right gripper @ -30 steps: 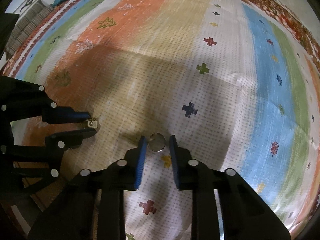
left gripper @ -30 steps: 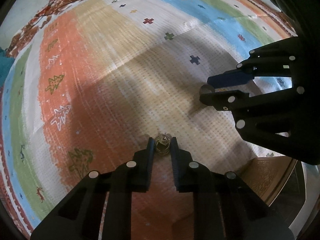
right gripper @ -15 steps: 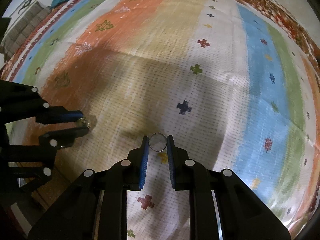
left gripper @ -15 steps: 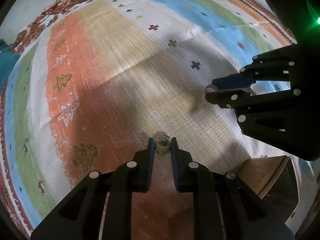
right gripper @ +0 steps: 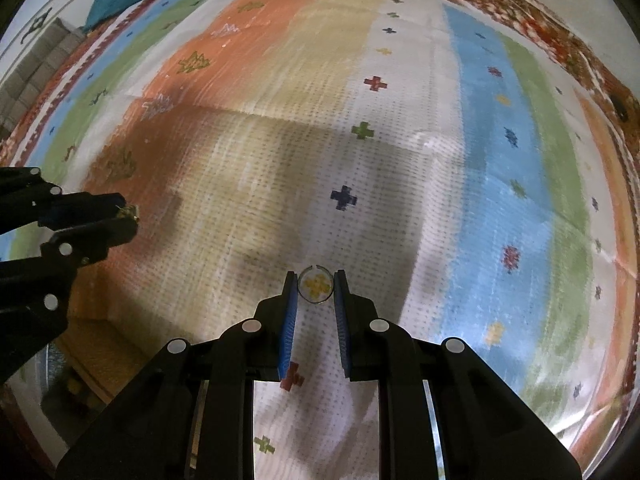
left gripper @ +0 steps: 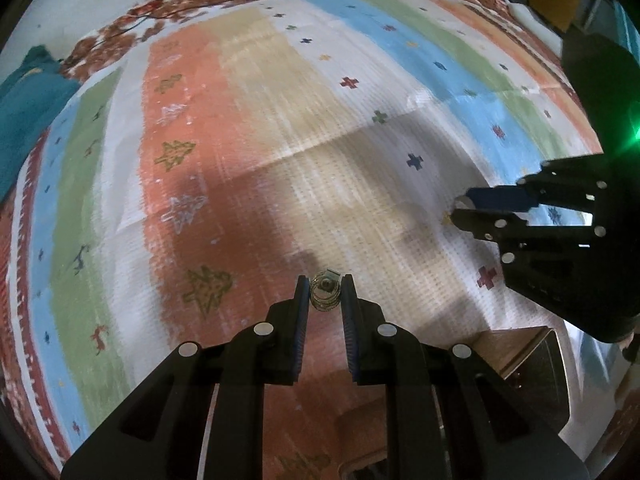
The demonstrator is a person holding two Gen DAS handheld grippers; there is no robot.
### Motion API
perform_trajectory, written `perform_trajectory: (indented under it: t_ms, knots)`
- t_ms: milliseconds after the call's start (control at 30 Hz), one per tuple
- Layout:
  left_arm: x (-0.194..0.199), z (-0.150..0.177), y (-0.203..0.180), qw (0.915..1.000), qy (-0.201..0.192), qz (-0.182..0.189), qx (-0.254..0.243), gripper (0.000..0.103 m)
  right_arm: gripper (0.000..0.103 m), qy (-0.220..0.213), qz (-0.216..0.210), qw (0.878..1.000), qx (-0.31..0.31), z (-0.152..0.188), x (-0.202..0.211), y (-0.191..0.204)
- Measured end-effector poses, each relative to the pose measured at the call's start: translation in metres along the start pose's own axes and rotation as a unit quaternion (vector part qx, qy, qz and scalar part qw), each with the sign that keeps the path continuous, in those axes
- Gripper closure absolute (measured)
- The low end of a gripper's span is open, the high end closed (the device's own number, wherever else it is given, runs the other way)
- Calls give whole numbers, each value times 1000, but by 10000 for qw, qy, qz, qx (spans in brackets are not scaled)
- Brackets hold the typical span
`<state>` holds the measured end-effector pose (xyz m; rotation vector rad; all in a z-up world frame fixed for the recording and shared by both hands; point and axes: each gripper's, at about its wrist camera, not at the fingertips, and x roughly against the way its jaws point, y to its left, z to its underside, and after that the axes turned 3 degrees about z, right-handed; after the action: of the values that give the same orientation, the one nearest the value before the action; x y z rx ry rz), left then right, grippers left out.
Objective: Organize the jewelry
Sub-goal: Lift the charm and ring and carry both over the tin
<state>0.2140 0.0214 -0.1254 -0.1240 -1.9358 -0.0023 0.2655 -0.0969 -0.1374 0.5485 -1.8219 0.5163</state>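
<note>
My left gripper is shut on a gold ring with a set top, held above the striped rug. It shows at the left of the right wrist view, the ring glinting at its tips. My right gripper is shut on a thin silver ring, also held above the rug. It shows at the right of the left wrist view. A wooden jewelry box lies open below the right gripper and shows at the lower left of the right wrist view.
A striped rug with cross and tree motifs covers the surface. A teal cloth lies at its far left edge. A grey woven item sits beyond the rug in the right wrist view.
Both grippers have risen from the rug with their rings still held; more of the rug and the box shows. The right gripper has closed snugly on the silver ring.
</note>
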Motion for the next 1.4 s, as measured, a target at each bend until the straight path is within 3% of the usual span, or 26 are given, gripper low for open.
perform_trajectory:
  t_ms: [133,367,467,500,1400]
  knots:
    - [11,-1,3,9994,-152,-200,227,87,84,-51,43,9997,-215,1,6,-4]
    - [32,-4,5,9969,-335,-109,697,87,84,-190,-33,9983,-553,3,23,-10]
    - [36,-1,1,9958,-331,-339,782,87,84,-282,-8,9980,-567,6,34,-9]
    - [38,1,0,9956,-322,-245,846,87,84,-322,-26,9978,-580,7,37,-8]
    - [86,36,-16,9920,-735,-59,1021,87,84,-770,-112,9955,-535,41,91,26]
